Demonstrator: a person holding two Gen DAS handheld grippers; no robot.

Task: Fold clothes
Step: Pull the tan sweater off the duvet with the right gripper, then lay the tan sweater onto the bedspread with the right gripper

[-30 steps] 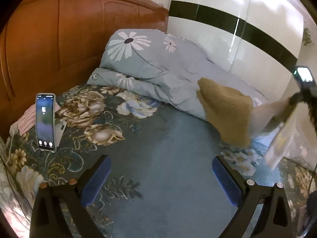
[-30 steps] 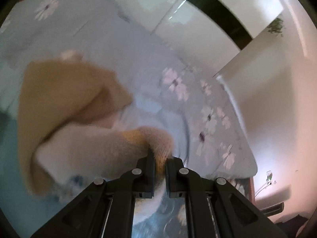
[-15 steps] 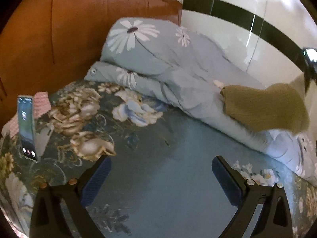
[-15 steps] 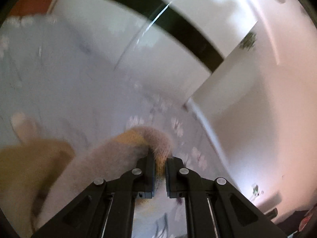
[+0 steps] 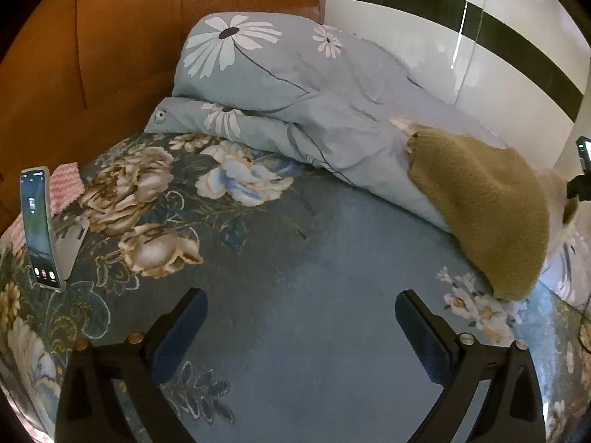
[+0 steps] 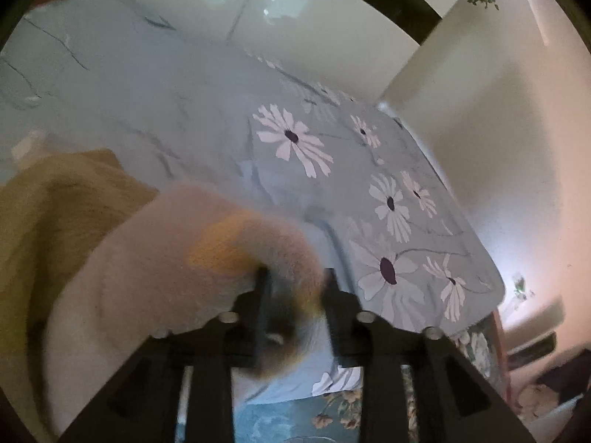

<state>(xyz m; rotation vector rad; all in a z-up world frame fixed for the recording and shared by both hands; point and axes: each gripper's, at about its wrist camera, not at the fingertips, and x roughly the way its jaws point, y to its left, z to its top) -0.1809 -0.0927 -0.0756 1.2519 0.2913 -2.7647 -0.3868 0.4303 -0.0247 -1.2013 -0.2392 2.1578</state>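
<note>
A tan and cream knitted garment [image 5: 480,214] lies over the edge of the folded duvet at the right of the bed. Close up in the right wrist view, its cream part [image 6: 147,277] bulges between the fingers of my right gripper [image 6: 295,295]. Those jaws stand a little apart, with the cloth loose between them and blurred. My left gripper [image 5: 299,328] hovers wide open over the blue floral bedsheet [image 5: 295,258], holding nothing, to the left of the garment. The right gripper's body [image 5: 581,184] peeks in at the right edge of the left wrist view.
A folded grey-blue daisy duvet [image 5: 295,85] lies along the back against a white wardrobe [image 5: 480,55]. At the left stands a wooden headboard [image 5: 92,55]. A phone [image 5: 37,229] is propped on a stand at the left, beside a pink cloth [image 5: 66,188].
My right gripper carried the garment up and set it back on the duvet, and its jaws have parted. The left gripper swung slightly and stayed open.
</note>
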